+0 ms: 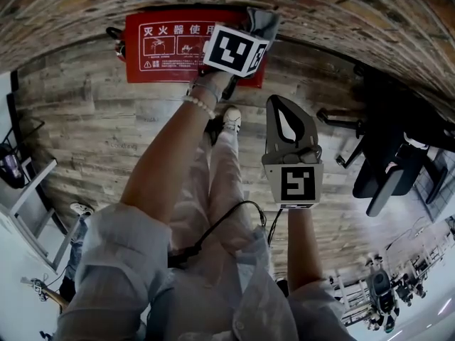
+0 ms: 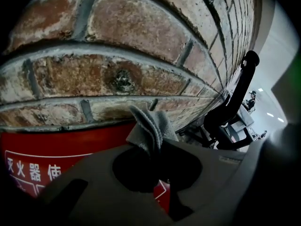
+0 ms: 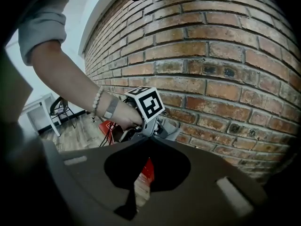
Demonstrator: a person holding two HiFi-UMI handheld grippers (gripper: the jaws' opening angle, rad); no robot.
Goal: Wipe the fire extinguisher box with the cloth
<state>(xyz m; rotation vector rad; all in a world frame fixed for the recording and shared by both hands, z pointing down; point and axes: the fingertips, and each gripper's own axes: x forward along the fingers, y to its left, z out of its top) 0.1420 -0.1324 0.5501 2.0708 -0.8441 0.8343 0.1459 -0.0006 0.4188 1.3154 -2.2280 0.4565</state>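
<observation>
The L tool (image 1: pixel 254 27) was shut tight on the grey cloth (image 1: pixel 264 20), w/ a bunch of cloth sticking out past its tips. It was up at the top right corner of the red box (image 1: pixel 160 73), which stood low against the brick wall (image 1: pixel 341 20), by the wood floor (image 1: pixel 92 141). In the L tool's own view the cloth poked up over the box's top edge, close to the bricks. I couldn't tell if it pressed on the box or not. The R tool (image 1: pixel 279 105) was shut w/ nothing in it. It hung well apart from the box, pointing that way. So I think the wiping was on, but only at that one corner. No wet or clean streak showed, so how much was done I couldn't say. Prob. the big front w/ the white writing (image 1: pixel 174 31) and the left end were left to do.
</observation>
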